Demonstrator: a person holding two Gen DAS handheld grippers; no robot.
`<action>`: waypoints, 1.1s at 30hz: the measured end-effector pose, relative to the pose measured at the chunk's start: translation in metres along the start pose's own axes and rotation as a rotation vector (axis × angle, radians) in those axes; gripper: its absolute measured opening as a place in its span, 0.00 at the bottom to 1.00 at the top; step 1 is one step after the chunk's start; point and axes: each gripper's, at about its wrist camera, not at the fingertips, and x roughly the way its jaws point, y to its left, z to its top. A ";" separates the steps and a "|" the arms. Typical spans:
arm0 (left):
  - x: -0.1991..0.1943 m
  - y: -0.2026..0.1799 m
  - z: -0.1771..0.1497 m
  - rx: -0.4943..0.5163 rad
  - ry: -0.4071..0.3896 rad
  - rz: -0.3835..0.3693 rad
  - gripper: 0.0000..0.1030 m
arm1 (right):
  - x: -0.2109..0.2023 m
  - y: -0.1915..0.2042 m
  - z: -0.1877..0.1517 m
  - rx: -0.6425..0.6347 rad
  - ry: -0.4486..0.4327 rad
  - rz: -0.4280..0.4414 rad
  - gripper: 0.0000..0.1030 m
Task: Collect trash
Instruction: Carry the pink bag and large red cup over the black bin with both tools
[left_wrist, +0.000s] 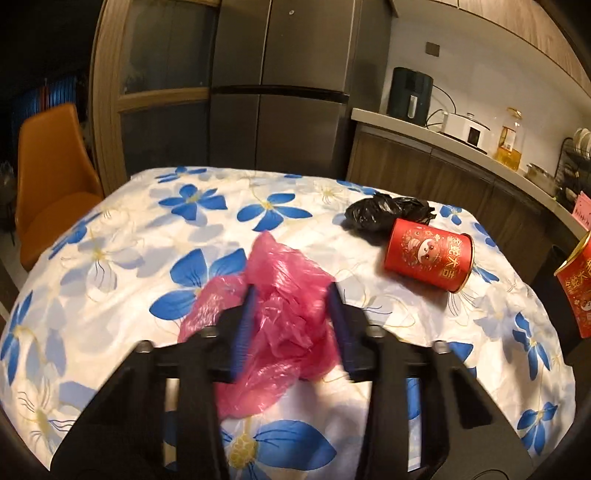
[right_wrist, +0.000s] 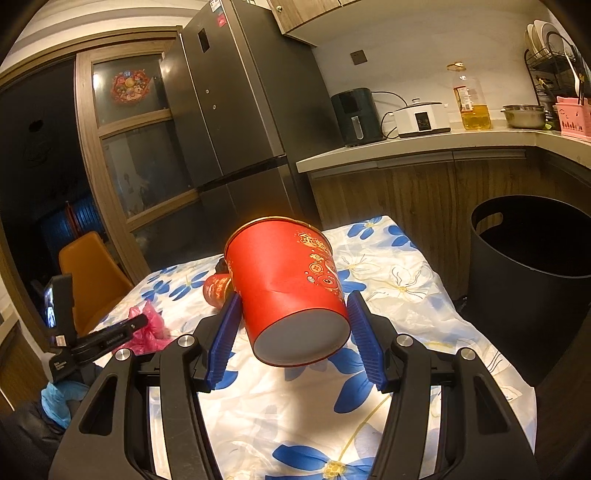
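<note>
My left gripper (left_wrist: 291, 291) is open, its blue pads on either side of a crumpled pink plastic bag (left_wrist: 284, 314) lying on the flowered tablecloth. A red paper cup (left_wrist: 428, 258) lies on its side to the right, with a black plastic bag (left_wrist: 388, 212) behind it. My right gripper (right_wrist: 293, 301) is shut on another red paper cup (right_wrist: 288, 288), held tilted above the table, bottom toward the camera. The lying cup (right_wrist: 216, 290) shows behind it, and the pink bag (right_wrist: 147, 328) and the left gripper (right_wrist: 110, 338) show at the left.
A black round trash bin (right_wrist: 532, 280) stands on the floor right of the table (right_wrist: 406, 295). An orange chair (left_wrist: 48, 177) is at the far left. A fridge (left_wrist: 280, 85) and a counter (right_wrist: 424, 144) with appliances stand behind.
</note>
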 end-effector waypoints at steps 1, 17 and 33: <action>0.000 0.000 0.000 -0.001 0.000 -0.002 0.18 | -0.001 -0.001 0.000 0.000 -0.001 -0.001 0.56; -0.091 -0.061 0.028 0.000 -0.192 -0.153 0.08 | -0.016 -0.007 0.005 0.022 -0.042 -0.007 0.56; -0.092 -0.202 0.049 0.131 -0.229 -0.386 0.08 | -0.057 -0.052 0.026 0.070 -0.147 -0.131 0.56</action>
